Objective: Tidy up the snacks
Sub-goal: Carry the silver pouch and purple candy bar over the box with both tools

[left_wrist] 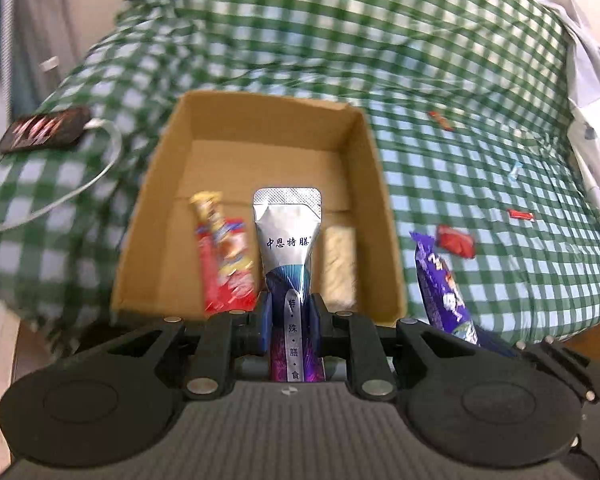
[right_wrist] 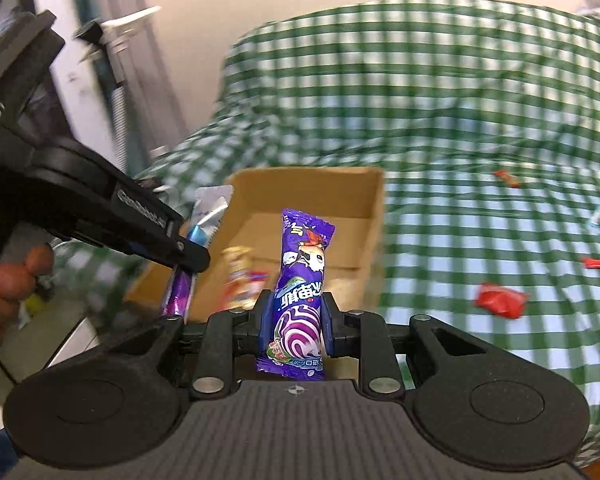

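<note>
My left gripper (left_wrist: pixel 290 314) is shut on a silver and purple pouch (left_wrist: pixel 287 236), held upright over the near edge of an open cardboard box (left_wrist: pixel 260 124). A red snack pack (left_wrist: pixel 224 256) and a pale bar (left_wrist: pixel 340 268) lie in the box. My right gripper (right_wrist: pixel 296 320) is shut on a purple snack pack (right_wrist: pixel 302 280), held just in front of the box (right_wrist: pixel 374 200). The purple pack also shows in the left wrist view (left_wrist: pixel 444 284), right of the box. The left gripper (right_wrist: pixel 180 248) with its pouch (right_wrist: pixel 208 208) shows in the right wrist view.
The box sits on a bed with a green checked cover (left_wrist: pixel 460 60). Small red wrapped sweets (left_wrist: pixel 456 240) (right_wrist: pixel 500 300) lie scattered on the cover to the right. A dark phone (left_wrist: pixel 44 130) with a white cable (left_wrist: pixel 100 168) lies left of the box.
</note>
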`<state>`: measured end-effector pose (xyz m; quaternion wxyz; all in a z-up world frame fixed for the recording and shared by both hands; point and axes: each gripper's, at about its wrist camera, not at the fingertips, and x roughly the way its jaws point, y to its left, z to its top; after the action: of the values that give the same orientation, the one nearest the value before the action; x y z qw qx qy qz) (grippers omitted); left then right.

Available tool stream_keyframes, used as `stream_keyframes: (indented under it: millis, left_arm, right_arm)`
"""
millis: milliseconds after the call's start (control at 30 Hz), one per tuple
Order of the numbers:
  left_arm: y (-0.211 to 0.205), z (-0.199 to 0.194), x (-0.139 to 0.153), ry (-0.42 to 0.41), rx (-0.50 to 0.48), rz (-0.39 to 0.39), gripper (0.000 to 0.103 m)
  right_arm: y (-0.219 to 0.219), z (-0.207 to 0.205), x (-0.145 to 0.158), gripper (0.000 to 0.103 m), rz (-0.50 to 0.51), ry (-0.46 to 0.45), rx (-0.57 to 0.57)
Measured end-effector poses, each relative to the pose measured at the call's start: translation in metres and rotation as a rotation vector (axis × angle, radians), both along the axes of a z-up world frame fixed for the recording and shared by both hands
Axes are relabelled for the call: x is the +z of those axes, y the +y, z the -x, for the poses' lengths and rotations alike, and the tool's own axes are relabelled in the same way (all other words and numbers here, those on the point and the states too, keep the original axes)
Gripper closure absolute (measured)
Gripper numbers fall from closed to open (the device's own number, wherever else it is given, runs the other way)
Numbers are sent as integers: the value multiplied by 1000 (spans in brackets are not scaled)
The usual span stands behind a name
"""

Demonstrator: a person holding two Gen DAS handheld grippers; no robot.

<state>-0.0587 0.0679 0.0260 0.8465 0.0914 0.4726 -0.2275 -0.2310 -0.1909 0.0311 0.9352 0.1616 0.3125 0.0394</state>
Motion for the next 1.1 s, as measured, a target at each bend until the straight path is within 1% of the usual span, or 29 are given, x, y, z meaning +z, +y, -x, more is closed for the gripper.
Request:
stream_keyframes:
  millis: [133, 367, 700, 1100]
  left_arm:
    - [35, 17, 2, -21, 11, 23, 82]
    - [58, 37, 1, -35, 5, 74, 82]
    - [76, 48, 1, -31, 17, 123, 82]
    - [82, 46, 2, -34, 21, 140, 82]
  right_arm:
    - [34, 9, 11, 77, 43, -13, 47]
    - [66, 22, 25, 77, 118, -24, 77]
    - [80, 32, 34, 77, 174, -36, 77]
    - [82, 33, 34, 77, 191, -40, 85]
